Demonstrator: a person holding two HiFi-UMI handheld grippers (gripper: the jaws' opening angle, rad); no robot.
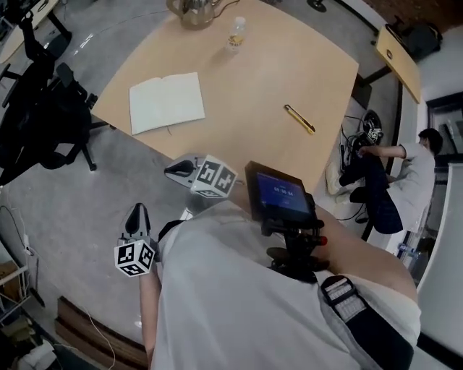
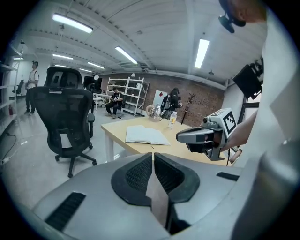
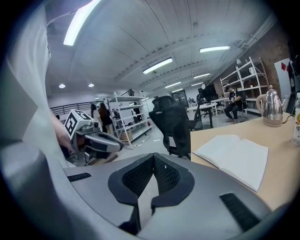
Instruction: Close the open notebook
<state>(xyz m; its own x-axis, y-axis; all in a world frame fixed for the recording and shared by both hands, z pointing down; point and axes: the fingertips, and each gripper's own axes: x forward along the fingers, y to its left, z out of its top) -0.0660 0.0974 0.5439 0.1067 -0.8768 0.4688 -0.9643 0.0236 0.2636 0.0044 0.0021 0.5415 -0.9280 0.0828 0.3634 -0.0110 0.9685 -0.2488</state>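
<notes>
Ahead, notebook [image 1: 167,102] open on table [image 1: 275,65].

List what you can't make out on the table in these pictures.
Kettle: head view, cut off by the top edge.
Notebook pages: any writing is too small in every view.
Bottle label: too small, blurred.
Yellow tool: pen or cutter, too small to tell.
Table near corner: head view, hidden by the screen.

The light wooden table [image 1: 289,72] stands on a grey floor [image 1: 65,202] and carries four items. An open notebook [image 1: 166,102] lies flat near the left edge, and a yellow pen [image 1: 299,119] lies well apart from it toward the right. A small clear bottle [image 1: 235,33] and a metal kettle [image 1: 195,11] stand near each other at the far side.
</notes>
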